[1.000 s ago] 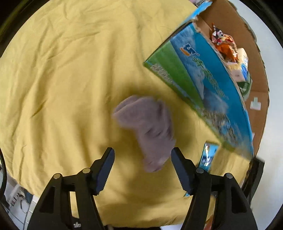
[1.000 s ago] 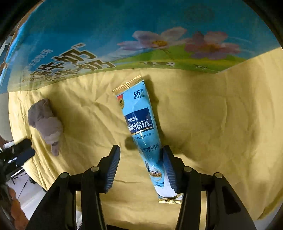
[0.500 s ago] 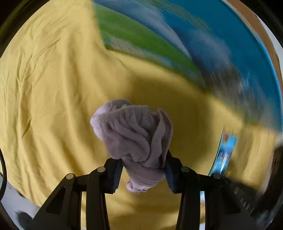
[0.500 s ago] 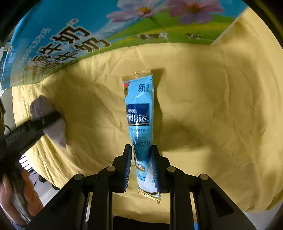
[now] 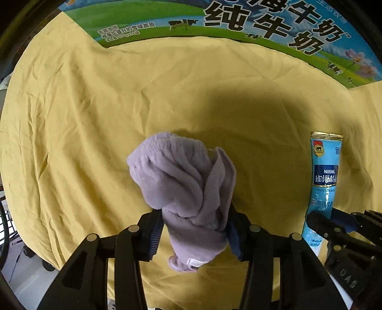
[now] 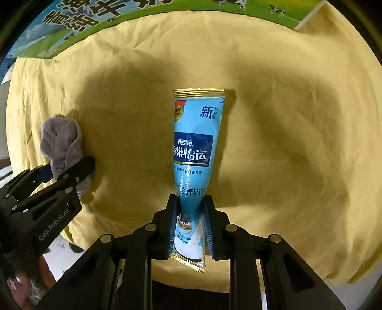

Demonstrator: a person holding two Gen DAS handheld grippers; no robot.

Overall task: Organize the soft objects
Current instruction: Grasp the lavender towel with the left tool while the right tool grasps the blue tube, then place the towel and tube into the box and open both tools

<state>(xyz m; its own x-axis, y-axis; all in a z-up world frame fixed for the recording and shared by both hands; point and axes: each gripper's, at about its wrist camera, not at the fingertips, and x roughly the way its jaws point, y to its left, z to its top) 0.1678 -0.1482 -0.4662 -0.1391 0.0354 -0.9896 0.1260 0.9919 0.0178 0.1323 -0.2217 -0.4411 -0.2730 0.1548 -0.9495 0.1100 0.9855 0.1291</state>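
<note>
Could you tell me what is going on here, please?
A person is sorting soft things over a yellow cloth. The left gripper pinches a bunched purple sock, its jaws opening slightly. The right gripper is clamped on a blue packet. A printed milk box stands behind.

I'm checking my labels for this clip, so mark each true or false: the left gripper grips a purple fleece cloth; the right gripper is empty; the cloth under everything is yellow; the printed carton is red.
1. The left gripper grips the bunched purple fleece cloth. True; its fingers press on the cloth, though they are opening slightly.
2. The right gripper is empty. False: it is shut on the light blue foil sachet.
3. The wrinkled sheet under everything is yellow. True.
4. The printed milk carton is red. False: it is blue and green.
</note>
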